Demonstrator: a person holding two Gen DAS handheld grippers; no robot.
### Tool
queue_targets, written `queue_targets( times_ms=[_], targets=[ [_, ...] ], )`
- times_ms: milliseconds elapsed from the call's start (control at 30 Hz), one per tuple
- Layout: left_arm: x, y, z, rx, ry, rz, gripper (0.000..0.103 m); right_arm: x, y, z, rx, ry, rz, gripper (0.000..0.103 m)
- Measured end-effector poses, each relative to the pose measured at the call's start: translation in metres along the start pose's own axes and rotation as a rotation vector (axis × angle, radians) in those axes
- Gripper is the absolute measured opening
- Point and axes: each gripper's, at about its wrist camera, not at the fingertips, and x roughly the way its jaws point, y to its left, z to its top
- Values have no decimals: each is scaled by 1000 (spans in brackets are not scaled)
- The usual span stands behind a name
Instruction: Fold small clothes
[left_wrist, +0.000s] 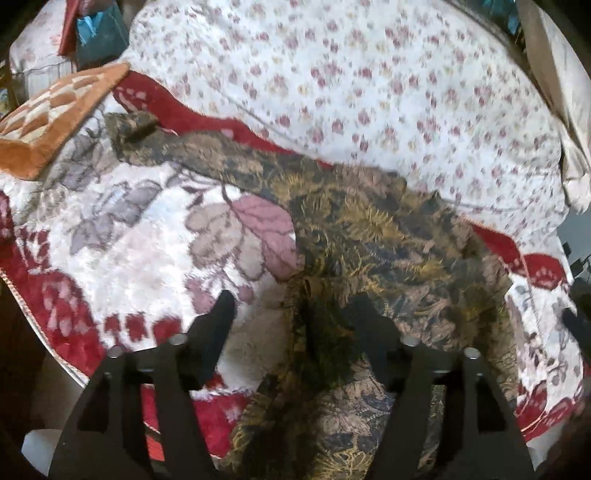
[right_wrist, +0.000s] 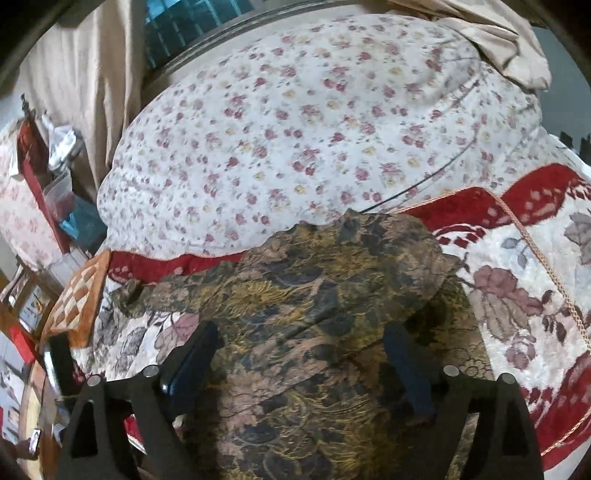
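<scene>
A dark garment with a gold, pink and navy floral print (left_wrist: 388, 236) lies spread on a red-and-white floral blanket (left_wrist: 129, 236), one sleeve stretched to the far left. It also fills the middle of the right wrist view (right_wrist: 314, 295), partly folded over itself. My left gripper (left_wrist: 295, 306) is open, its jaws wide apart, hovering over the garment's near left edge, where a fold bunches up. My right gripper (right_wrist: 301, 336) is open, its fingers straddling the garment's middle with cloth under both. Neither holds anything.
A white quilt with small pink flowers (right_wrist: 295, 129) lies behind the garment. An orange checked cushion (left_wrist: 48, 122) sits at the far left. The blanket's corded edge (right_wrist: 546, 269) runs on the right. Beige curtain (right_wrist: 74, 74) and cluttered shelves stand beyond the bed.
</scene>
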Motion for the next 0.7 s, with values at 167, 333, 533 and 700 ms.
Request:
queue_targets(
  times_ms=[167,333,533,700],
  targets=[
    [-6,21,17,-72,34,-49,72,15,29,7,-4,56,92,90],
    [-4,55,36,-163,45,-56,72,30,75,21,-66,59,92,90],
    [12,96,65,-193,46,-2,72,70,122,31,-104,94,115,90],
    [36,139,95,-245,64,26,72,113,151,40,-80,141,167,90]
  ],
)
